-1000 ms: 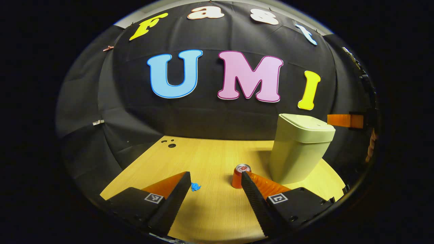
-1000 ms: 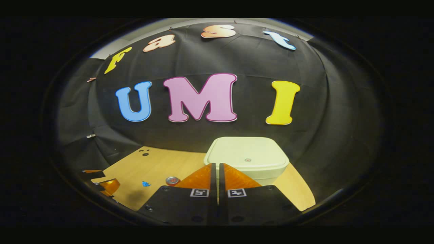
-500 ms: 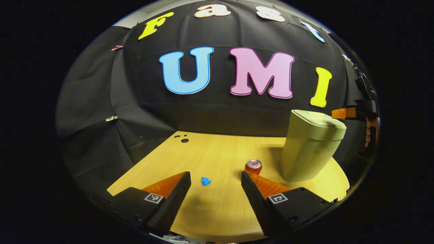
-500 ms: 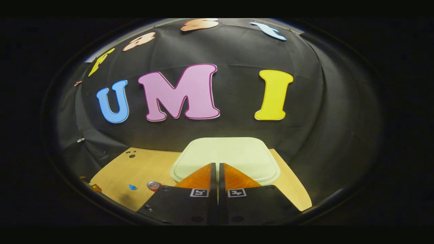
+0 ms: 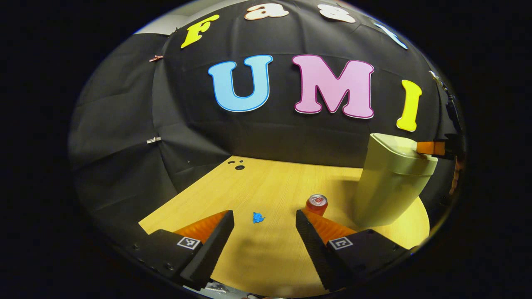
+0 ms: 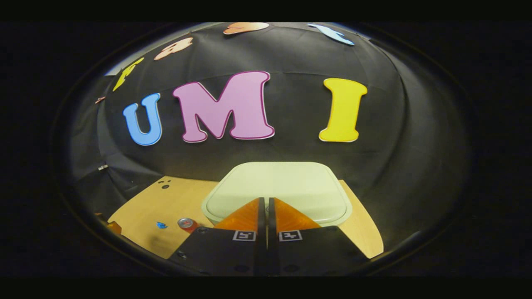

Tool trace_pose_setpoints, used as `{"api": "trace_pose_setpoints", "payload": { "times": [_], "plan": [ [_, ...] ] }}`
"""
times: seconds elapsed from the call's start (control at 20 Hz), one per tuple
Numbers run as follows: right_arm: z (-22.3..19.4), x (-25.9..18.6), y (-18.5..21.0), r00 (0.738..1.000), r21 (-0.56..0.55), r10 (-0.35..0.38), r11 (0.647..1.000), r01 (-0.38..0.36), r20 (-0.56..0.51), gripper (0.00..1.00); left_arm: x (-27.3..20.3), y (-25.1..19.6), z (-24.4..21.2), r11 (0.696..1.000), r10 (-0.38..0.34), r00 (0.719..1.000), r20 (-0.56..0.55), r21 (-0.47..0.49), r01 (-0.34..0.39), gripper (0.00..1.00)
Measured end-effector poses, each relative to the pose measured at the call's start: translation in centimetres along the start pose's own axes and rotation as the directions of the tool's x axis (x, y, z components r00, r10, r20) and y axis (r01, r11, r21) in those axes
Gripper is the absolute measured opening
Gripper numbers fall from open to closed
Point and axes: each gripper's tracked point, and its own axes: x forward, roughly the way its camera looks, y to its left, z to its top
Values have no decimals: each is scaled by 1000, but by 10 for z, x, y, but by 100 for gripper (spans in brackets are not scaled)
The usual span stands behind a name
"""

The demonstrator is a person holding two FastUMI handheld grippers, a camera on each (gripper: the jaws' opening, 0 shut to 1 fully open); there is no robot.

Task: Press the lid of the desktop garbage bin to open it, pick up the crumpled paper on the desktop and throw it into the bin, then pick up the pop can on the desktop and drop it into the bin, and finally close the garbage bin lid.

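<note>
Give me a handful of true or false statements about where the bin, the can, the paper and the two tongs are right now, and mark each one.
1. The bin lid is shut. True.
2. The pop can lies on its side. False: it stands upright on the desk.
3. The left tongs are open and hold nothing. True.
4. The crumpled paper is already in the bin. False: it lies on the desk, left of the can.
5. The right tongs are spread wide. False: their fingers are closed together, tips at the lid.
</note>
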Motion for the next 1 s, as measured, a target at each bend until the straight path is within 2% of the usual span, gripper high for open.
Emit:
{"api": "trace_pose_setpoints", "payload": {
  "times": [0.1, 0.3, 0.35, 0.5, 0.65, 0.7, 0.8, 0.85, 1.0],
  "plan": [
    [3, -1, 1, 1000, -25, 19, 1000, -19, 11, 7, -3, -6, 3, 1000, 2, 1000, 10, 7, -3, 96],
    [14, -10, 2, 999, -39, 13, 999, -12, 33, 5, -9, -15, 17, 999, -38, 998, 52, 38, 36, 98],
    [17, -15, 1, 999, -36, 9, 999, -7, 48, 7, -10, -17, 21, 998, -57, 996, 64, 43, 54, 98],
    [33, -38, 5, 995, -30, 0, 1000, 3, 100, 5, -8, -18, 26, 995, -91, 993, 80, 59, 86, 98],
    [29, -59, 11, 995, -29, -11, 999, 14, 103, 2, -1, -18, 26, 989, -141, 986, 85, 63, 136, 98],
    [28, -65, 14, 995, -29, -20, 999, 23, 100, 7, 3, -16, 24, 986, -156, 985, 79, 68, 150, 98],
    [22, -79, 19, 994, -18, -37, 999, 39, 101, 2, 8, -10, 26, 981, -184, 979, 86, 80, 177, 98],
    [18, -84, 22, 994, -9, -46, 999, 47, 99, 5, 11, -6, 27, 978, -198, 976, 94, 85, 190, 98],
    [1, -99, 36, 995, 20, -62, 998, 61, 83, 2, 25, 9, 15, 975, -211, 974, 84, 89, 203, 98]
  ]
}}
